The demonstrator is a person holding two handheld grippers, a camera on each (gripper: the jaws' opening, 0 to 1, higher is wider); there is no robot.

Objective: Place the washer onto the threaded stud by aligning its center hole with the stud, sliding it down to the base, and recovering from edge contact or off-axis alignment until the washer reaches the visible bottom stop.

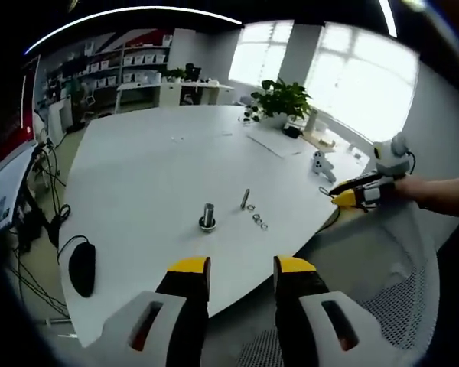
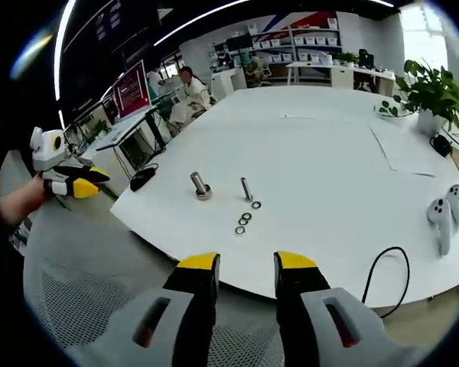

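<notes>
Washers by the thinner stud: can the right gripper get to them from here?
Probably yes. The right gripper is open, off the table edge, and bare tabletop lies between it and the washers.

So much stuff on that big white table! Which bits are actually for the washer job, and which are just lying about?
For the job:
- threaded stud
- washers lying beside it
- left claw and right claw, both open and empty

Just lying about:
- bolt on a round base
- black mouse
- potted plant
- white controllers
- sheet of paper
- black cable
</notes>
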